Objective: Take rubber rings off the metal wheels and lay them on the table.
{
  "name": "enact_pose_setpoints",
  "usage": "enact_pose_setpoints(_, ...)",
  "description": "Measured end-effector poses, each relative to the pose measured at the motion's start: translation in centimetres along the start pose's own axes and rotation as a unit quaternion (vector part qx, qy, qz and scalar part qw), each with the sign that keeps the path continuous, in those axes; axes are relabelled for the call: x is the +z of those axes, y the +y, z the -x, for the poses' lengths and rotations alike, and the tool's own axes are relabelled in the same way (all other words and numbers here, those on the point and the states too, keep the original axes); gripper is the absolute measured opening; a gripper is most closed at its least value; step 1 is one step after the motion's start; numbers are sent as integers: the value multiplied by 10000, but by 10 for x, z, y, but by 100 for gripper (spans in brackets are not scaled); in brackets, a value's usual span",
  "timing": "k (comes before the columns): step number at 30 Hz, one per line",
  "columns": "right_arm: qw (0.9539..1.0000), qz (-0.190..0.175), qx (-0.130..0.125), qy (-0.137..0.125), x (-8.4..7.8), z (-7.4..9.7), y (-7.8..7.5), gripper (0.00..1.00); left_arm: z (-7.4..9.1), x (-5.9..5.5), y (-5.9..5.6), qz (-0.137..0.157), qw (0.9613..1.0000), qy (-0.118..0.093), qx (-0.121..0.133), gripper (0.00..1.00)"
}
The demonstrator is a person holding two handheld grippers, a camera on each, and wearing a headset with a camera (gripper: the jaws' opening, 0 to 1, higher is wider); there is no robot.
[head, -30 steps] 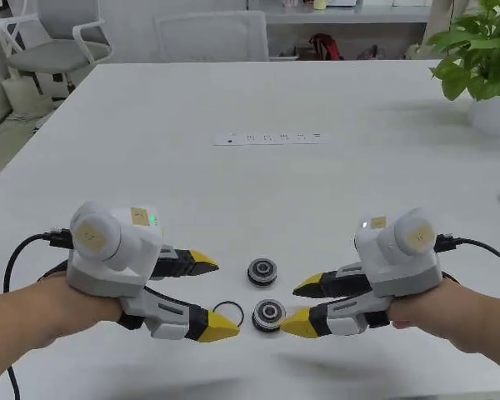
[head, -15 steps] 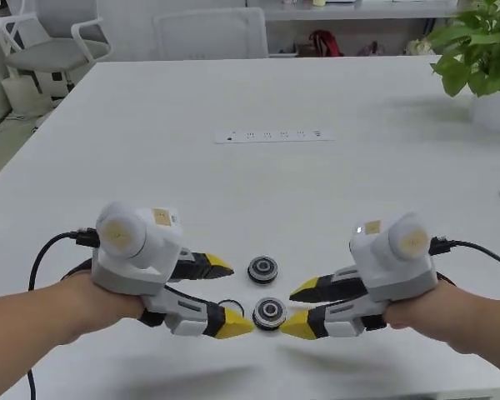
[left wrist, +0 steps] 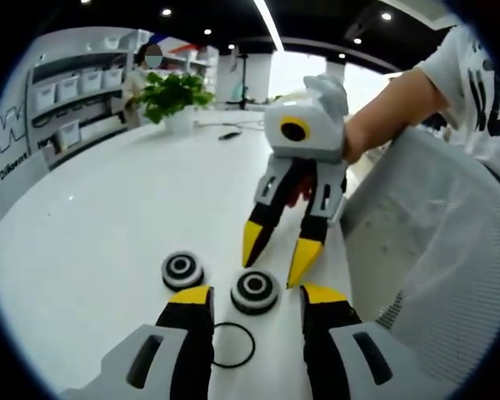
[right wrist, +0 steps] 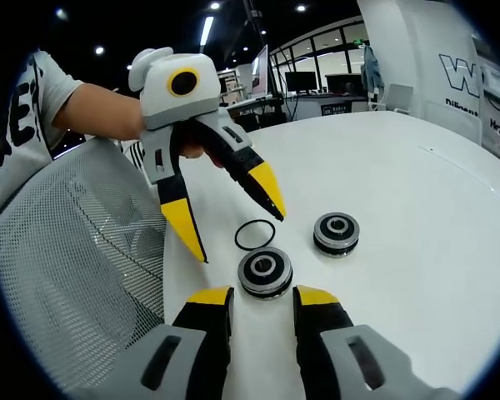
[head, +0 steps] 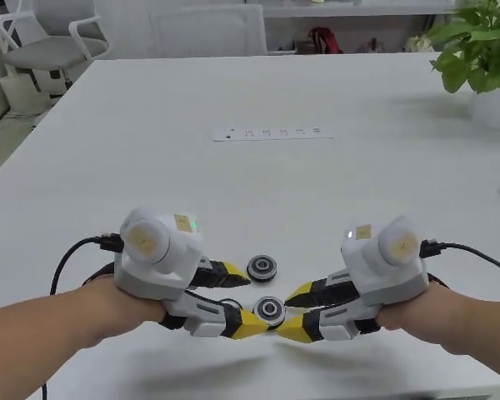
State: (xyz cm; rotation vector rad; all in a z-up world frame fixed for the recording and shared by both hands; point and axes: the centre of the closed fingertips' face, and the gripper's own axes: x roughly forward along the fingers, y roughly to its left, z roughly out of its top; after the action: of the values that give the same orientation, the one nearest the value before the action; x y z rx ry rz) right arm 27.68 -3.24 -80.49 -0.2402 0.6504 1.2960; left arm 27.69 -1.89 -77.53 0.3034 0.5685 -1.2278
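Two metal wheels with black rubber rings lie near the table's front edge: the near wheel (head: pixel 270 310) (left wrist: pixel 255 290) (right wrist: pixel 265 272) and the far wheel (head: pixel 262 268) (left wrist: pixel 182 269) (right wrist: pixel 337 233). A loose black rubber ring (left wrist: pixel 232 344) (right wrist: pixel 256 234) lies flat beside the near wheel, on its left in the head view, partly under my left gripper. My left gripper (head: pixel 246 300) (left wrist: pixel 256 296) (right wrist: pixel 233 218) is open, its yellow tips either side of the near wheel. My right gripper (head: pixel 290 310) (right wrist: pixel 262 298) (left wrist: pixel 277 254) faces it, open, tips just short of the same wheel.
A white power strip (head: pixel 272 132) lies mid-table. A potted plant (head: pixel 483 50) stands at the far right corner, and office chairs (head: pixel 54 33) beyond the far edge. A mesh chair back (left wrist: pixel 425 250) (right wrist: pixel 75 250) is right behind the table's front edge.
Both grippers have closed in on the near wheel. The left one moved right over the loose ring; the right one edged left. Wheels and ring have not moved.
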Motion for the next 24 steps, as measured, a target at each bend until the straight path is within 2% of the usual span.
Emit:
enact_pose_setpoints(10,10000,1,31,-2,0,-1,3,25,-11,-3,-4,29,9999,79,-60,30)
enact_pose_setpoints(14,10000,-2,33,1,-1,-2,3,25,-15,-4,-2,55,9999,116,-3,26)
enact_pose_setpoints(24,10000,-40,18,-21,-1,-1,2,25,-19,-6,-1,19,9999,154,35,21)
